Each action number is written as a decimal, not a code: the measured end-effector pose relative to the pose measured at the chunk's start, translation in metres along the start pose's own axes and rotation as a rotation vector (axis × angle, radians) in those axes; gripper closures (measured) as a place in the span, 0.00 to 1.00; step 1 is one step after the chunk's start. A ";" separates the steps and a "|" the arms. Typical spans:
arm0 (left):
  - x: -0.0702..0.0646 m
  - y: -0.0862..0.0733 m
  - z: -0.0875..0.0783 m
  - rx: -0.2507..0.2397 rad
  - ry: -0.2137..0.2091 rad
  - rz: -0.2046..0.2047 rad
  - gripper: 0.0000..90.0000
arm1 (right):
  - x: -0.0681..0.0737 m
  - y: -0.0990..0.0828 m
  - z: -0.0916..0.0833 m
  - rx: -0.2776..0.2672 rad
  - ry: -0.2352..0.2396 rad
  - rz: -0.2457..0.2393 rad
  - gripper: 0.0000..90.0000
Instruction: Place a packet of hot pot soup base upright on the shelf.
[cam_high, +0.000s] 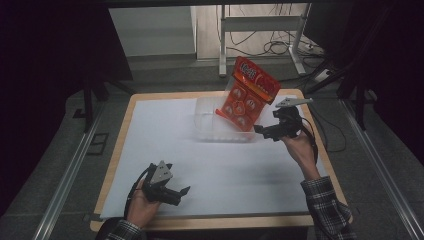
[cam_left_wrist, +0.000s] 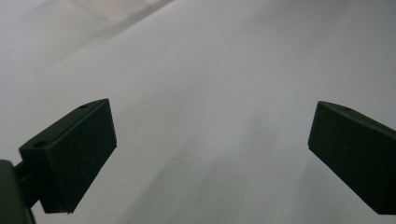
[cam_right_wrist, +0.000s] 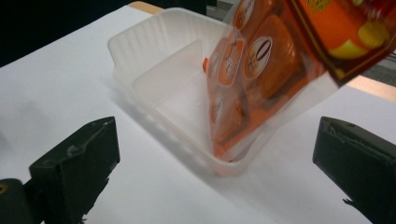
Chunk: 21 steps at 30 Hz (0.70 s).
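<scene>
We judge the pouch in the tray light, floppy (grip its top edge); both tongs are apart, empty.

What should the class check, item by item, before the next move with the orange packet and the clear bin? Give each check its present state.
1. Orange packet has its lower end inside the clear divided bin: ok, though it leans tilted over the rim, not lying flat.
2. Right gripper is free of the packet: ok, jaws stand wide apart with nothing between them.
3. Left gripper is empty and open: ok, its jaws stand apart above bare white paper.
4. Packet will stay put if left alone: cannot tell; most of it sticks up above the bin.
5. Bin sits fully on the table: ok.
</scene>
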<state>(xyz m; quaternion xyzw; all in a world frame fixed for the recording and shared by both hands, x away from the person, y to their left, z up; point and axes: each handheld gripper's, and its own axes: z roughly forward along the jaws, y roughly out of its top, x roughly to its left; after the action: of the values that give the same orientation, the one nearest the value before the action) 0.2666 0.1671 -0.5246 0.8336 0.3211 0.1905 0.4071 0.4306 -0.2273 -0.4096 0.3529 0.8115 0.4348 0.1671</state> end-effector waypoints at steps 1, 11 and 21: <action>0.000 0.000 0.000 -0.001 0.002 0.002 0.01 | 0.000 -0.003 0.000 -0.002 0.001 0.004 0.01; -0.002 0.000 -0.001 -0.010 0.004 0.032 0.01 | 0.003 -0.012 -0.007 0.001 0.017 0.009 0.00; -0.004 0.003 -0.010 -0.146 -0.096 0.026 0.01 | 0.010 -0.016 -0.016 0.008 0.016 -0.005 0.00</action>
<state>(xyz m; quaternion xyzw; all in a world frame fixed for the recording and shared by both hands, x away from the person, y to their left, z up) 0.2596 0.1685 -0.5166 0.8139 0.2755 0.1786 0.4793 0.4072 -0.2351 -0.4130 0.3480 0.8155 0.4339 0.1601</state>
